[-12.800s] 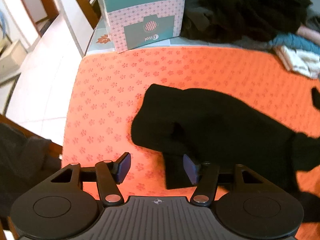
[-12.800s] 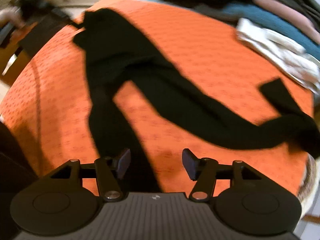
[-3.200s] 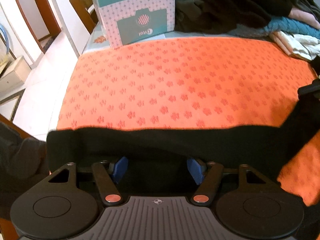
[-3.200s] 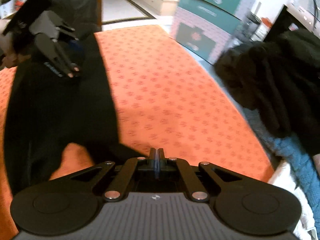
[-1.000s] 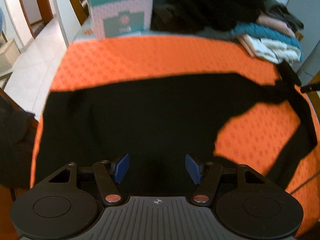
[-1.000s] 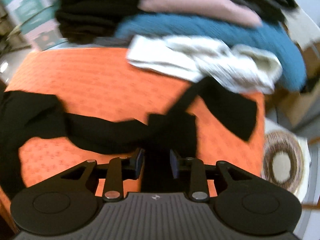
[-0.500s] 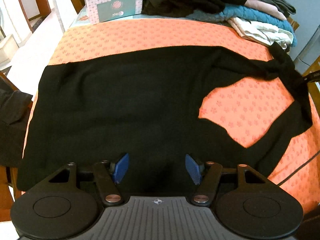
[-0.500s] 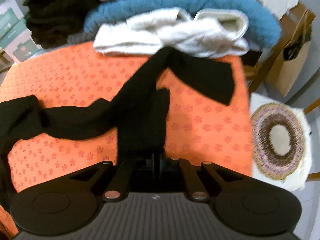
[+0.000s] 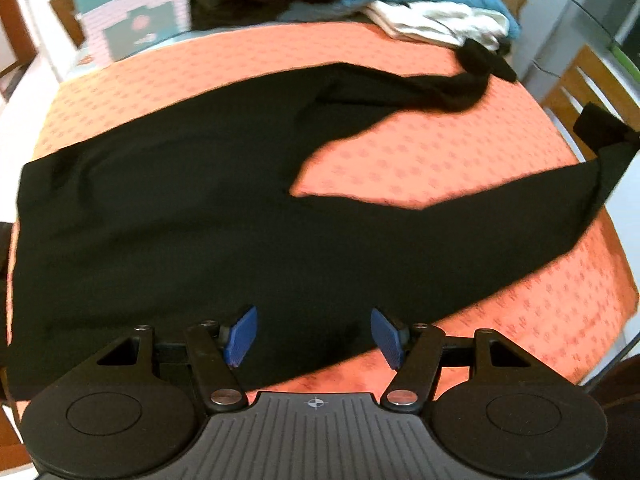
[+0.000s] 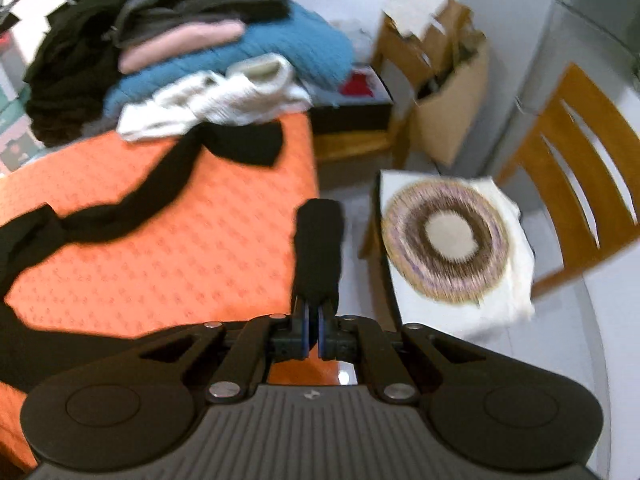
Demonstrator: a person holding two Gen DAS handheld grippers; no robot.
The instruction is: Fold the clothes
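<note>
A pair of black trousers lies spread on the orange cloth, waist at the left, two legs running right. My left gripper is open and empty, held above the near edge of the trousers. My right gripper is shut on the end of the near leg, which sticks up past the table's right edge. That leg end also shows at the right in the left wrist view. The far leg lies crumpled on the cloth.
A pile of folded clothes sits at the table's back right. A teal and pink box stands at the back left. Beside the table are a stool with a round woven mat, a wooden chair and a cardboard box.
My right gripper has pulled the near leg end rightward, past the table edge. The near leg is now stretched out straighter. My left gripper stays open over the trousers.
</note>
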